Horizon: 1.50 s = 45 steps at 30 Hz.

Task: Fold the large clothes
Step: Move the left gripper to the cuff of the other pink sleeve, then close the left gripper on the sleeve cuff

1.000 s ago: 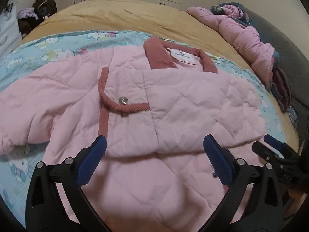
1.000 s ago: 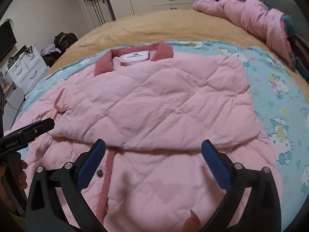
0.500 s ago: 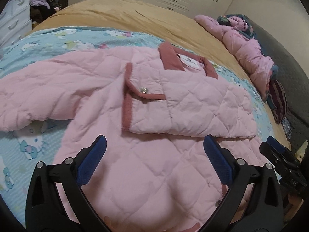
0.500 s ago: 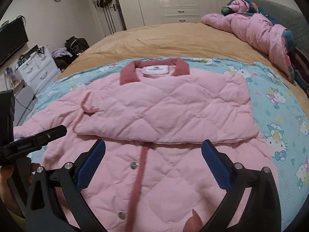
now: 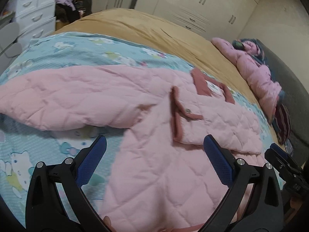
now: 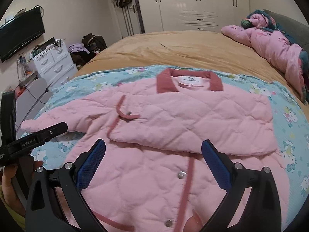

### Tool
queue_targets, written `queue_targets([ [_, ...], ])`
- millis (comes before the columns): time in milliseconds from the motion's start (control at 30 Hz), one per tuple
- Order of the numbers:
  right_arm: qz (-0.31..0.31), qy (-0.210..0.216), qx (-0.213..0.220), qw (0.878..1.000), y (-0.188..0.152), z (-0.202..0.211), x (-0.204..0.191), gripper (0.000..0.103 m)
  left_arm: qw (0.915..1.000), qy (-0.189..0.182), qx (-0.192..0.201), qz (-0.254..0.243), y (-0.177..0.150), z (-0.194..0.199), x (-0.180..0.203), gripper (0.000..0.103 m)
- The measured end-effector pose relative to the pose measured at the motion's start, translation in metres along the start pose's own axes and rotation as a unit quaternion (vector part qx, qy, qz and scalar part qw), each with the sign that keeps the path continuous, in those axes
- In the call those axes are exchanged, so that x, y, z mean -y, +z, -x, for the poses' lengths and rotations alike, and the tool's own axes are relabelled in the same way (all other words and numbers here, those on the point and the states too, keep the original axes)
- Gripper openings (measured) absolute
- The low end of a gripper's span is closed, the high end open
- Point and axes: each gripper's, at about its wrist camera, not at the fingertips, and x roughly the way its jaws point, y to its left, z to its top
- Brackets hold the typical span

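Right wrist view: pink quilted jacket point(image 6: 173, 127) half-folded on the bed, both grippers empty.

The jacket lies on the blue cartoon-print sheet point(image 6: 289, 116) at the bed's near end, collar point(image 6: 189, 79) toward the far edge. One sleeve point(image 6: 212, 116) is folded across the chest; the other sleeve point(image 5: 67, 96) lies spread toward the left edge, so that fold and the hem fold appear left to do. The right gripper point(image 6: 153, 160) and left gripper point(image 5: 154, 156) hover above the lower jacket, jaws wide apart, gripping nothing. No containers appear.
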Motion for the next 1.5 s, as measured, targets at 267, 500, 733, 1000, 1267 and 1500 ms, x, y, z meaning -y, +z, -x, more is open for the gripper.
queue_targets([
  [267,0.01,0.019,0.009,1.0,0.014,-0.006,-0.038,0.099,0.9984,0.02,0.021,0.049,0.005,0.018,-0.055,0.094],
  [500,0.029,0.036,0.011,0.999,0.022,-0.015,-0.074,0.099,0.9935,0.039,0.039,0.1,0.006,0.031,-0.105,0.094],
  [733,0.052,0.052,0.004,0.997,0.025,-0.03,-0.109,0.099,0.9868,0.057,0.053,0.142,0.005,0.042,-0.15,0.094],
  [1000,0.068,0.069,-0.004,0.995,0.025,-0.042,-0.139,0.099,0.9739,0.092,0.069,0.196,0.005,0.046,-0.205,0.094],
  [1267,0.072,0.069,-0.016,0.995,0.018,-0.051,-0.144,0.099,0.9569,0.145,0.078,0.239,0.01,0.047,-0.256,0.094],
  [1500,0.069,0.072,-0.026,0.995,0.012,-0.057,-0.145,0.099,0.9461,0.189,0.086,0.249,0.021,0.048,-0.285,0.094],
])
